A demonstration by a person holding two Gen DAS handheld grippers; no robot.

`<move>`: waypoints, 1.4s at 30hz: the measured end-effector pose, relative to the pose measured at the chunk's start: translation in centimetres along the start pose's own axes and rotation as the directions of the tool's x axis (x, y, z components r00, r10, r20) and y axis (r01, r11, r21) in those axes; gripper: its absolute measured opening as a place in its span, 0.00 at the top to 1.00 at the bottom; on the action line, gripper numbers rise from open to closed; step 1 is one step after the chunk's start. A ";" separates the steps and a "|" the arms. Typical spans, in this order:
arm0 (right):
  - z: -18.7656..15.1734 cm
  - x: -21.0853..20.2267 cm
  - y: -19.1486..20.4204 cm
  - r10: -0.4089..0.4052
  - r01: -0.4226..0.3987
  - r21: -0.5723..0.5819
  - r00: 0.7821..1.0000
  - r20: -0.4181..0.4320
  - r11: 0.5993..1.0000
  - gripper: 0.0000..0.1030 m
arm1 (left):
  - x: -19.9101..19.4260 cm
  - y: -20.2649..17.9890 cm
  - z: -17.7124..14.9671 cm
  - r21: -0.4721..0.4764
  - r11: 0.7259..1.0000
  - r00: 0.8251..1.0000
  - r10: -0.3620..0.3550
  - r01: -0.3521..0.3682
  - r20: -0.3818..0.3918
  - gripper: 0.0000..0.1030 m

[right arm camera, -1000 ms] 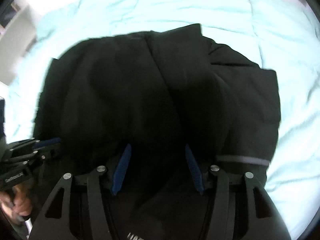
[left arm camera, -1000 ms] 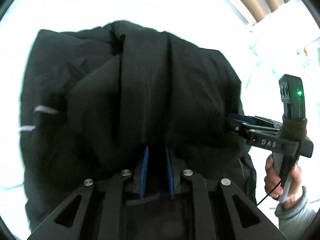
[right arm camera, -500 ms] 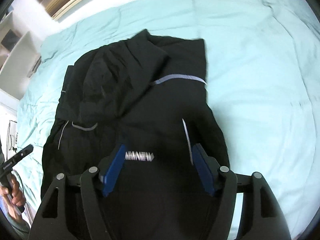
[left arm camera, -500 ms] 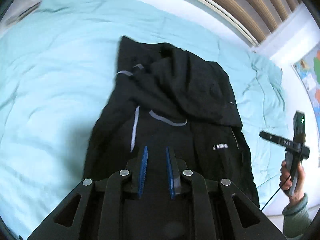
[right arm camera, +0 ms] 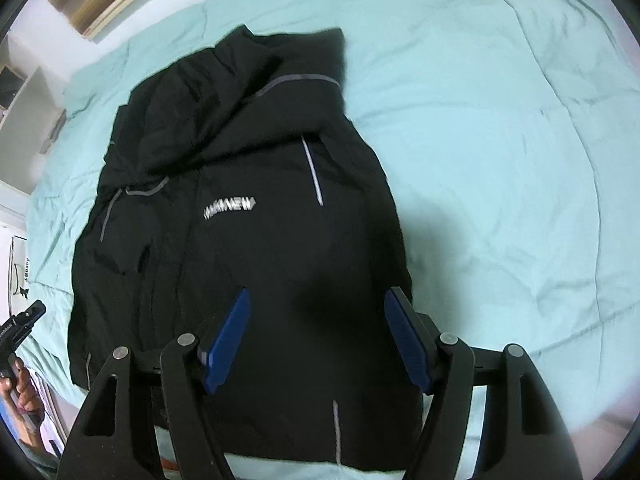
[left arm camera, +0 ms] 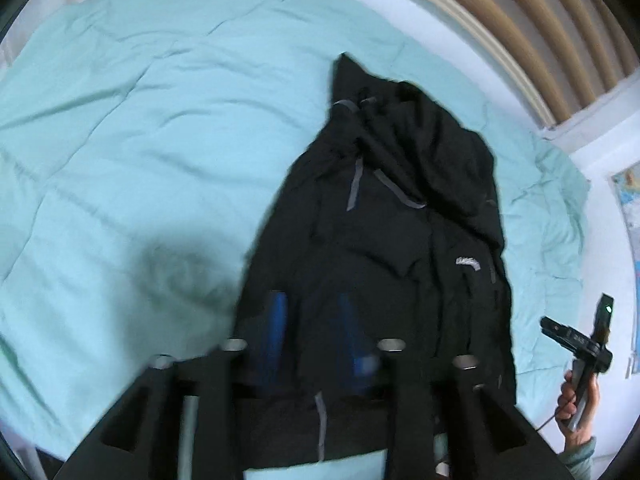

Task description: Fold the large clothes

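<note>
A black jacket point(left arm camera: 392, 216) with grey trim and a white chest logo lies spread on the light teal bed cover point(left arm camera: 132, 152), hood end far, hem near. It also shows in the right wrist view point(right arm camera: 256, 216). My left gripper point(left arm camera: 310, 312) hovers above the jacket's near part with its blue pads a small gap apart and nothing between them. My right gripper point(right arm camera: 316, 312) is wide open above the jacket's lower middle, empty. The right gripper also shows in the left wrist view point(left arm camera: 576, 340), held in a hand off the bed's right side.
A wooden slatted headboard point(left arm camera: 552, 32) stands beyond the bed. A white shelf unit point(right arm camera: 28, 104) is at the left in the right wrist view. A map poster point(left arm camera: 632, 208) hangs on the wall at right. The bed's near edge point(right arm camera: 280, 470) is just below the jacket's hem.
Both grippers have pulled back and up from the jacket. One second ago they were down in the fabric; now the jacket lies flat on the bed and both are free of it.
</note>
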State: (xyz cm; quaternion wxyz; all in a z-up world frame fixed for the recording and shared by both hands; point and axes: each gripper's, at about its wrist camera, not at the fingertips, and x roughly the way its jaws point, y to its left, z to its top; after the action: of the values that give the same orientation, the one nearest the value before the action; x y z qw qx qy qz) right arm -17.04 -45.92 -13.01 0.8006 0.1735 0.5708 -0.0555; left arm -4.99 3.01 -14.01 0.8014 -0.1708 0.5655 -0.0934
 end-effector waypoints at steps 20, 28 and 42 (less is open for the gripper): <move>-8.7 2.8 -9.4 -0.073 0.101 0.204 0.988 -0.140 0.974 0.30 | 5.4 7.2 -7.5 -0.222 0.970 0.961 -0.154 0.102 -0.231 0.45; -11.7 5.3 -10.8 0.075 -0.015 0.301 0.979 -0.192 0.954 0.30 | 6.4 6.0 -7.6 -0.166 0.977 0.941 -0.179 0.135 -0.289 0.41; -12.9 5.5 -7.0 0.179 -0.129 0.220 0.957 -0.229 0.967 0.47 | 4.9 5.1 -7.8 -0.107 0.965 0.935 -0.259 0.239 -0.243 0.50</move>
State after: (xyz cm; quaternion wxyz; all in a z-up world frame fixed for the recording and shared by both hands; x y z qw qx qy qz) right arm -28.76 -47.47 -23.33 0.7035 0.3037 0.6420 -0.0285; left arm -10.83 4.68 -22.61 0.6966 -0.2577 0.6409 -0.1939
